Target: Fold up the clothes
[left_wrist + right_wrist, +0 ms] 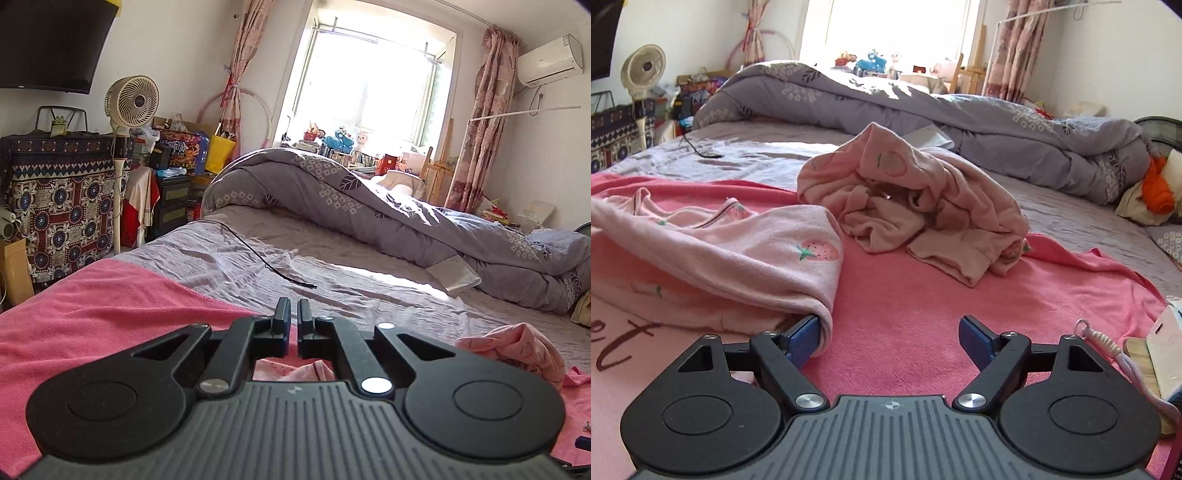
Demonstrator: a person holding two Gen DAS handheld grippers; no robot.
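A light pink top with strawberry prints [738, 258] lies on the pink towel [923, 295], its left part drawn upward. My right gripper [886, 332] is open at the top's near corner, and its left blue pad [801, 339] touches the hem while the right pad is clear. A second pink strawberry garment [912, 206] sits crumpled beyond it, also seen as the crumpled garment [517, 347] at the right. My left gripper [293, 314] is shut above the towel [92, 302], and pale pink strawberry fabric [291, 369] hangs just under its fingers.
A rolled grey quilt [406, 206] lies across the far side of the bed. A black cable [266, 258] lies on the grey sheet, with a flat silver packet [454, 273] by the quilt. A white box [1167, 350] and a cord [1108, 347] sit at my right.
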